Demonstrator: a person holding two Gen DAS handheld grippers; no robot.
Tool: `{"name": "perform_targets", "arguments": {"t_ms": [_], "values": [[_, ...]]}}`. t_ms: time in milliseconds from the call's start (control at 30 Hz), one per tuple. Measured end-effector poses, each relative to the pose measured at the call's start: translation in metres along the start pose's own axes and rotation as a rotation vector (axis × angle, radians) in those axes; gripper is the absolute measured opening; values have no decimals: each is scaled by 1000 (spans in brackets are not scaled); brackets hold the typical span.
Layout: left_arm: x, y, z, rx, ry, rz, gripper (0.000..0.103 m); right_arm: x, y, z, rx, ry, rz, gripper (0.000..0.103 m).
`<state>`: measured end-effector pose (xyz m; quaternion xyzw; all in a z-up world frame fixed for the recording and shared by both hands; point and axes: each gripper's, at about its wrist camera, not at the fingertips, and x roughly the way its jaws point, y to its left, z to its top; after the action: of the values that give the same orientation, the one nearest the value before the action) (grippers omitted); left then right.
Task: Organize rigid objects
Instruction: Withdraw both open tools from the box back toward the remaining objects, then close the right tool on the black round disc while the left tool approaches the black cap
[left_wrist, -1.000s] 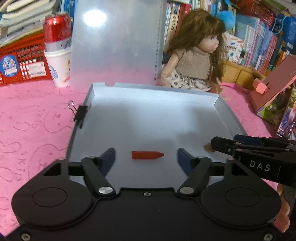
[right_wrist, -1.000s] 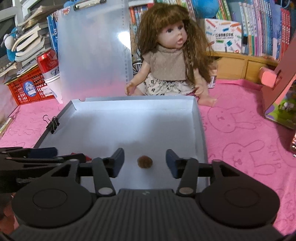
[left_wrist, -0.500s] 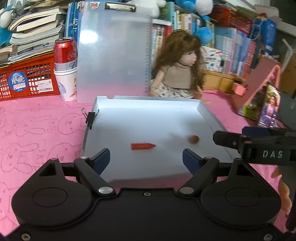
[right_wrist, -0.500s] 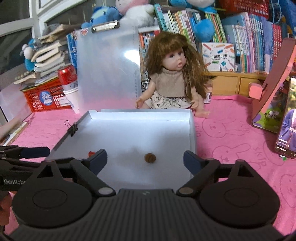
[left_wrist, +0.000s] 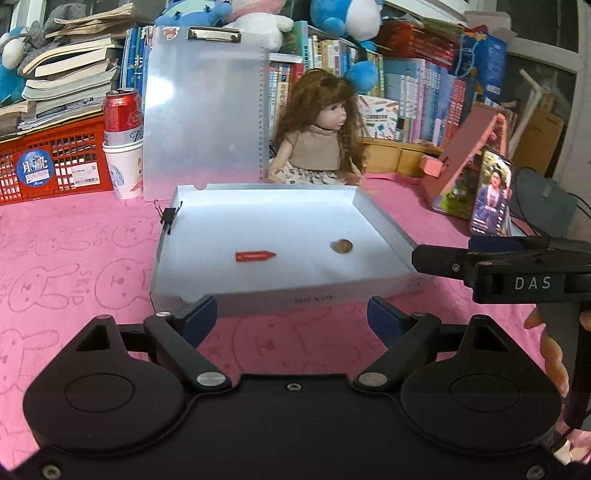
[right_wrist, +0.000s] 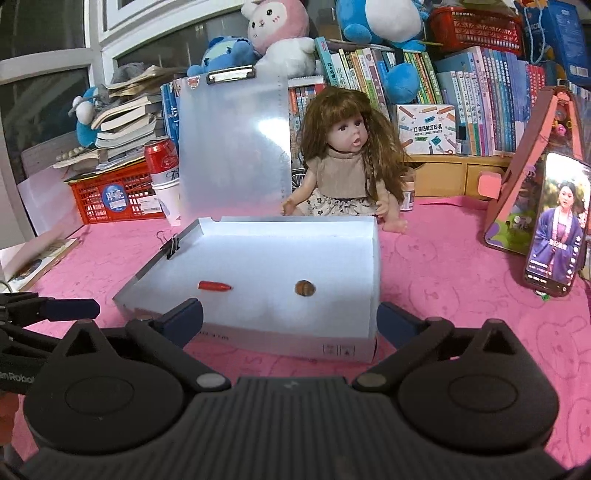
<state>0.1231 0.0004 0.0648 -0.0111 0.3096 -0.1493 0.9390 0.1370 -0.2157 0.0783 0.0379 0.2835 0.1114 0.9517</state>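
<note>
A shallow white tray (left_wrist: 280, 295) (right_wrist: 266, 334) lies on the pink cloth. Inside it lie a small red pointed piece (left_wrist: 255, 255) (right_wrist: 215, 285) on the left and a small brown round piece (left_wrist: 342, 246) (right_wrist: 304, 287) on the right. My left gripper (left_wrist: 291, 319) is open and empty, in front of the tray's near wall. My right gripper (right_wrist: 290, 321) is open and empty, also just in front of the tray. Each gripper shows at the edge of the other's view.
A doll (left_wrist: 321, 136) sits behind the tray beside an upright clear clipboard (left_wrist: 203, 118). A red can on a paper cup (left_wrist: 123, 147) and a red basket (left_wrist: 48, 162) stand at the back left. A phone (right_wrist: 554, 229) leans on a pink stand (left_wrist: 469, 162) at right. A binder clip (left_wrist: 169, 218) grips the tray's left wall.
Both grippers have pulled back out of the tray toward me and risen. Both jaws have opened wider. The red and brown pieces stay lying in the tray.
</note>
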Motion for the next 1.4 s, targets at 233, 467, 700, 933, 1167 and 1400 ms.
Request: {"name": "perform_targets", "arguments": {"t_ms": [233,467,700,933,1167,1400], "values": [[-18,-4,-18,6,-22,11,88,-19,5,-19,-25,-35,12,103],[-31,-9,-37,58,-64,39,88,-32,16,-39,-108,-64,-12,103],[-37,-9,-52,59,-55,45,88,-42,20,-56,-111,-63,2,103],[-42,-7,-72,40,-80,58,89,-49,17,-73,-105,-81,-3,103],[-47,-2,-87,26,-84,75,89,-50,14,-87,-102,-81,-19,103],[-49,6,-98,-31,-61,56,85,-56,10,-102,-106,-68,-46,103]]}}
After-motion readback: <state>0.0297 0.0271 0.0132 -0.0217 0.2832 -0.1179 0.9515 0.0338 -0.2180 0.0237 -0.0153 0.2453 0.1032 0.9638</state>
